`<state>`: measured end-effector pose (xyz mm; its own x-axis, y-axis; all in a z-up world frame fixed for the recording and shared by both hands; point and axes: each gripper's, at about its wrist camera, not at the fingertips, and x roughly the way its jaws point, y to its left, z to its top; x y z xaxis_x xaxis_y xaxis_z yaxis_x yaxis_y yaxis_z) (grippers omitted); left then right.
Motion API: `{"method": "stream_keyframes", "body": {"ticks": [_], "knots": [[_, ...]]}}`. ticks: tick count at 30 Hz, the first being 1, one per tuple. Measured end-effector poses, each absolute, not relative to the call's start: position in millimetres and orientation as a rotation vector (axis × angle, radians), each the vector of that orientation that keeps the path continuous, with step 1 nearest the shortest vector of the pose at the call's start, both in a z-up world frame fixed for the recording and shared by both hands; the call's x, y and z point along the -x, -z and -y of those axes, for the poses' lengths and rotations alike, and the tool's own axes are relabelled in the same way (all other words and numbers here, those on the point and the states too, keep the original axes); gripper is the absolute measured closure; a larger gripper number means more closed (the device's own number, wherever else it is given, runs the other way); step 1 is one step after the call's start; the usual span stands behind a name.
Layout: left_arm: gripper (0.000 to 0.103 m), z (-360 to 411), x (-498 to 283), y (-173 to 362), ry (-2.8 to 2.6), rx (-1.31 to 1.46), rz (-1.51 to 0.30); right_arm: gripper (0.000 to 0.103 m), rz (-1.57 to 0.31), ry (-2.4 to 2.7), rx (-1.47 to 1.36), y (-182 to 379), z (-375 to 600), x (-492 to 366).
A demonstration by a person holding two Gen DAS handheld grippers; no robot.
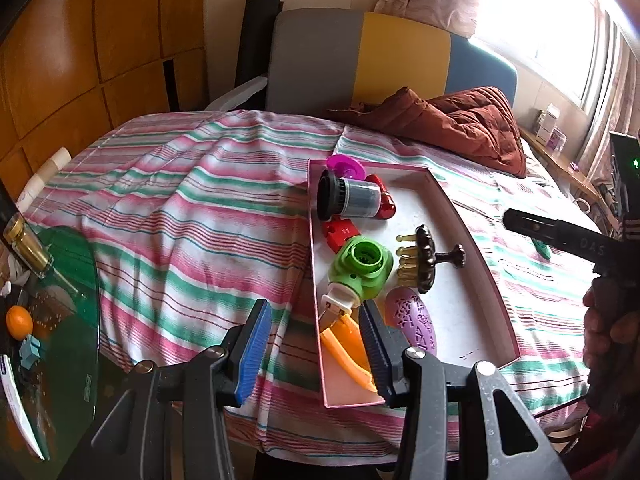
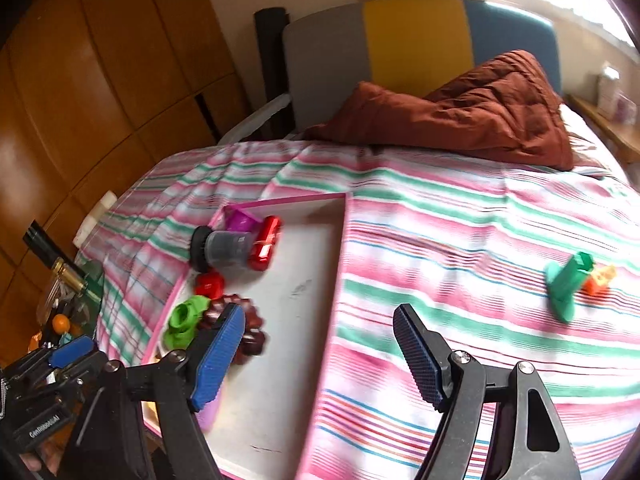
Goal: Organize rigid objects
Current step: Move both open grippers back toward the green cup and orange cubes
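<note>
Our left gripper [image 1: 316, 348] stands at a narrow gap, its blue pads to either side of the near left wall of the pink tray [image 1: 476, 236]; whether the pads press on the wall we cannot tell. Our right gripper [image 2: 320, 356] is wide apart with nothing between its pads, hanging over the tray's right edge and the striped sheet [image 2: 460, 240] of the bed.

In the left wrist view the right gripper's black body reads "DAS" at the picture's right edge, and a red block [image 1: 340, 232] in the tray carries the number "11". In the right wrist view white lettering on the left gripper's body is too blurred to read.

The tray lies on the sheet and holds, from its near end back: an orange peeler [image 1: 344, 340], a purple oval brush [image 1: 412, 320], a green round gadget [image 1: 360, 268], a dark scalp massager with amber prongs [image 1: 424, 260], the red block, a grey jar with a black lid [image 1: 348, 196] lying on its side, a red cylinder [image 1: 384, 200] and a magenta disc [image 1: 346, 168].

Only the right wrist view shows clearly a green plastic piece [image 2: 568, 284] and a small orange piece [image 2: 600, 280] touching it, on the sheet well right of the tray. Only the left wrist view shows a green glass desk [image 1: 72, 280] with an orange fruit [image 1: 19, 322] at the left.
</note>
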<state>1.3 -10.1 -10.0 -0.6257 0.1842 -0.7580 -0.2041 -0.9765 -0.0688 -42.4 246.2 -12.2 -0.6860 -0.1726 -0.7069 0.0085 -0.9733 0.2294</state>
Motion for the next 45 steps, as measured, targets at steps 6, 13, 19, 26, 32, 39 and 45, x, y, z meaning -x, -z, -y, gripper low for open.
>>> {"method": "stream_keyframes", "body": {"ticks": [6, 13, 19, 26, 32, 39, 45], "knots": [[0.057, -4, -1, 3, -2.638, 1.201, -0.077, 0.026, 0.357, 2.872, -1.197, 7, -292, 26], [0.057, -36, 6, -10, -2.601, 1.143, -0.143, 0.026, 0.416, 3.022, -1.246, 5, -366, 2], [0.057, -75, 11, -18, -2.541, 1.088, -0.215, 0.026, 0.533, 3.133, -1.302, 13, -433, -23], [0.057, -125, 13, -20, -2.465, 1.048, -0.303, 0.026, 0.647, 3.213, -1.355, 28, -486, -46], [0.057, -165, 15, -17, -2.402, 1.037, -0.375, 0.026, 0.809, 3.231, -1.339, 39, -512, -58], [0.057, -205, 20, -6, -2.336, 1.053, -0.418, 0.025, 0.946, 3.206, -1.308, 39, -521, -62], [0.057, -239, 27, 5, -2.274, 1.055, -0.433, 0.023, 1.018, 3.199, -1.315, 37, -525, -66]]}}
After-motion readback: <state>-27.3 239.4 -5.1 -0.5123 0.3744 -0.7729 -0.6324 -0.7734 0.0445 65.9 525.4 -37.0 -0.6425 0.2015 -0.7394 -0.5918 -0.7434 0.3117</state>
